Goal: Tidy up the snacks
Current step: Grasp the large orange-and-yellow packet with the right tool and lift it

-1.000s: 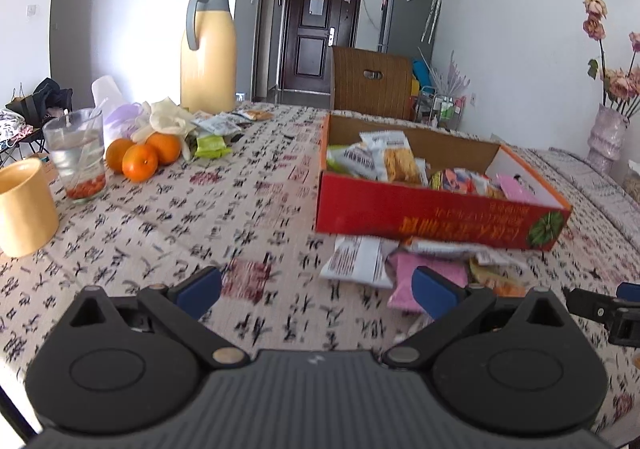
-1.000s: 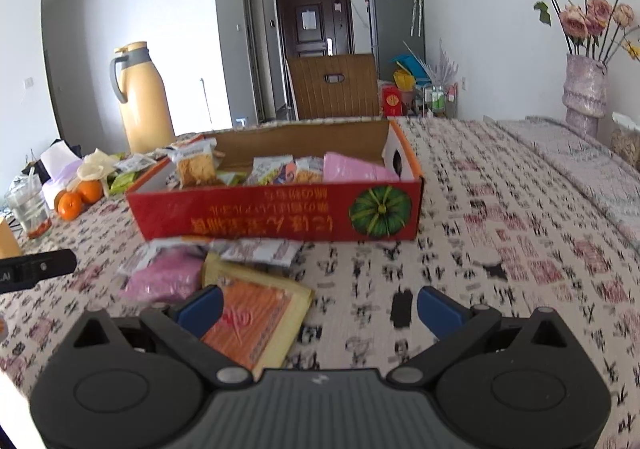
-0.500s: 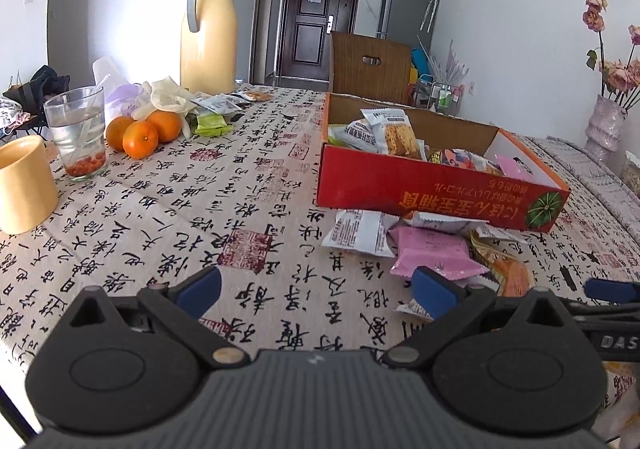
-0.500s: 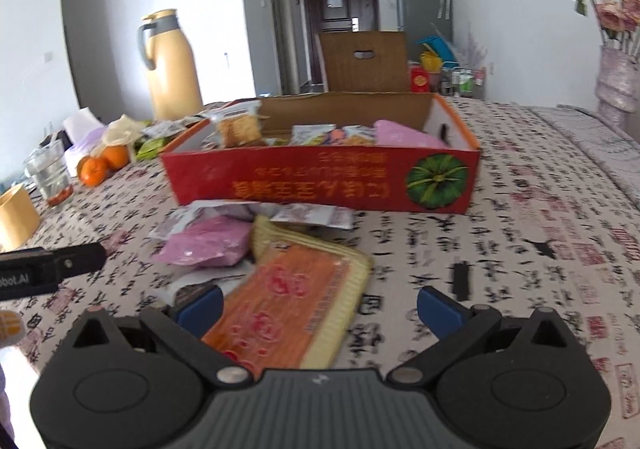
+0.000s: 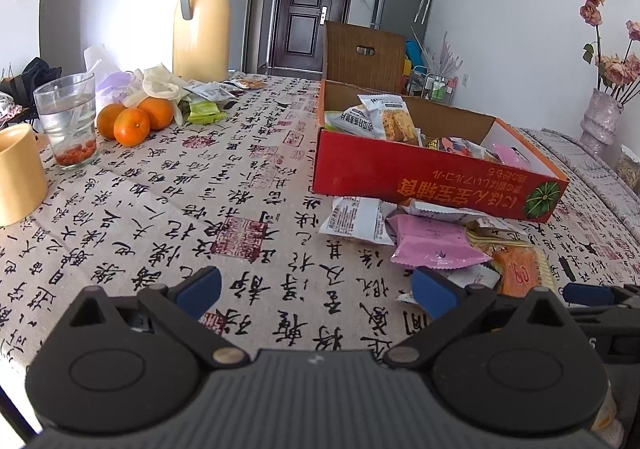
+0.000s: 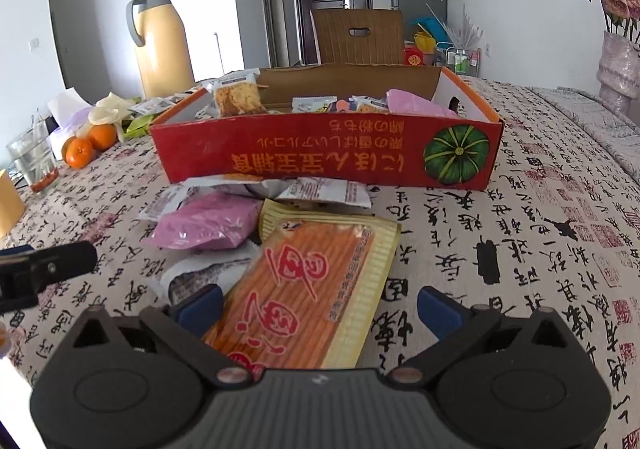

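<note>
A red cardboard box [image 5: 432,181] [image 6: 320,157] holds several snack packets. In front of it lie loose packets: a pink one [image 5: 434,243] [image 6: 208,221], a white one [image 5: 356,215] and a large orange-and-yellow pack [image 6: 316,285] [image 5: 516,269]. My right gripper [image 6: 318,307] is open, its fingers on either side of the near end of the orange pack. My left gripper [image 5: 316,287] is open and empty above the tablecloth, left of the pile.
A yellow thermos [image 5: 202,21], oranges [image 5: 132,121], a glass [image 5: 68,113], a yellow cup [image 5: 18,173] and more packets [image 5: 206,97] stand at the left. A vase of flowers [image 5: 604,113] stands at the far right, a chair [image 5: 364,53] behind the table.
My right gripper has moved forward and down, so the orange pack now lies between its open fingers. My left gripper has drawn back from the box and to the left.
</note>
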{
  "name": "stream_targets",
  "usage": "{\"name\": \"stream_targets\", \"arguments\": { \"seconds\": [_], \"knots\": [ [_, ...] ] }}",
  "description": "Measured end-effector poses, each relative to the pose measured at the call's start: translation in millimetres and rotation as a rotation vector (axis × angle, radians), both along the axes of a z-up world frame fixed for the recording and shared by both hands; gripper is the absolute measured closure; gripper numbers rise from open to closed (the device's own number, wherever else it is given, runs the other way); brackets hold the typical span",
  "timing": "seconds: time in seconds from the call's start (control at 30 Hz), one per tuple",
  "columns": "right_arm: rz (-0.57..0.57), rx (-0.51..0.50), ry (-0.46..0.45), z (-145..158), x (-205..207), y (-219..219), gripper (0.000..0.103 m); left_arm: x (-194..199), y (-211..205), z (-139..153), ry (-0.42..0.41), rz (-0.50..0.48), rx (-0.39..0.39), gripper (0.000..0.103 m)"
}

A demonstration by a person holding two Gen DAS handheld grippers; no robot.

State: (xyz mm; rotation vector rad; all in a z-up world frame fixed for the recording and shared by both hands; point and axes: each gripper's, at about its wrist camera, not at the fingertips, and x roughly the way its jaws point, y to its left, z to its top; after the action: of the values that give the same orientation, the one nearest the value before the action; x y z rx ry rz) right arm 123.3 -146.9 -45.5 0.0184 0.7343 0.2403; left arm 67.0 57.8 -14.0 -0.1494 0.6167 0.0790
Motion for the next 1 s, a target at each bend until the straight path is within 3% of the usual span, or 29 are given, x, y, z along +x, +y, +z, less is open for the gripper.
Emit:
{"name": "stream_targets", "arguments": {
  "seconds": [0.2, 0.43, 0.57, 1.0],
  "knots": [
    [0.034, -0.040, -0.018, 3, -7, 14, 0.000, 1, -3, -2, 0.010, -0.005, -0.003, 0.000],
    [0.036, -0.014, 0.022, -7, -2, 13, 0.003, -1, -4, -2, 0.009, -0.008, -0.001, 0.000],
    [0.038, -0.004, 0.007, -4, -5, 5, 0.027, -2, -4, -2, 0.011, -0.008, -0.002, 0.000],
    [0.094, 0.072, -0.021, 2, -19, -25, 0.074, 0, -11, -3, 0.021, -0.021, 0.000, 0.000]
  ]
}}
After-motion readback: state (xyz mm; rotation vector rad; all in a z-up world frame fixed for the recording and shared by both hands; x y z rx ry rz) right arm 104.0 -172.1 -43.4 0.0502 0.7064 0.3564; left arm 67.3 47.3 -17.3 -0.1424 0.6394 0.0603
